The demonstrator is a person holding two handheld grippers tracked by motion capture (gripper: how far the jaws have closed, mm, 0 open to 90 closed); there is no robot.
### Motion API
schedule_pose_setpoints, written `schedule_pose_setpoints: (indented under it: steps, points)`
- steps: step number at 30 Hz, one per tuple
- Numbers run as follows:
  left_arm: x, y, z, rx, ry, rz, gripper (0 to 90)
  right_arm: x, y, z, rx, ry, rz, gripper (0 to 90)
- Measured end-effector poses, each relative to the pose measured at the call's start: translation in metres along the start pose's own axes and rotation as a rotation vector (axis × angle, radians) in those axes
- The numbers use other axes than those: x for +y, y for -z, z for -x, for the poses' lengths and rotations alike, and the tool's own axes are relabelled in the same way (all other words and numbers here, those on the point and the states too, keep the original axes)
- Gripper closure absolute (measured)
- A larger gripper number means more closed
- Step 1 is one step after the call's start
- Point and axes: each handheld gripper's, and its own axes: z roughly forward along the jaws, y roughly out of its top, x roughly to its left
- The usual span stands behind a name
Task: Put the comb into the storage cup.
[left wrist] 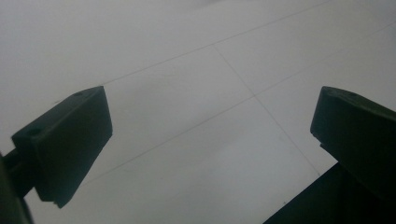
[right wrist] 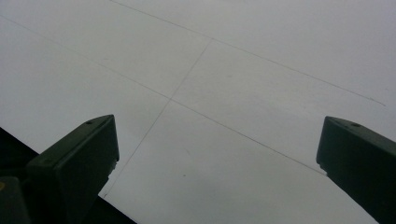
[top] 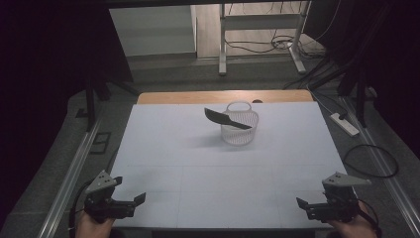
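White tabletop (top: pixel 198 148); wire basket (top: pixel 239 124) with black knife (top: pixel 226 118) across rim in high view. Left gripper (top: pixel 130 205), right gripper (top: pixel 309 208) well short of basket, both wide, empty.

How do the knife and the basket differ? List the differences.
The knife is black and solid; the basket is white, see-through mesh. The knife is flat and long and lies slanted across the rim; the basket is round and stands upright on the table. They share the far middle of the table, well away from both grippers.
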Motion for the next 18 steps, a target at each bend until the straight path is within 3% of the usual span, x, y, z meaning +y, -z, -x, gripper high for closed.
schedule_pose_setpoints:
  steps: [12, 18]
  points:
    - [-0.0042, 0.0047, 0.0002, 0.030, 0.003, -0.021, 0.0, 0.0004, -0.0007, -0.0001, -0.017, -0.009, -0.007, 0.0]
    - [-0.0041, 0.0048, -0.0013, 0.018, 0.014, -0.014, 0.0, 0.0004, -0.0013, 0.0001, -0.021, -0.010, -0.010, 0.0]
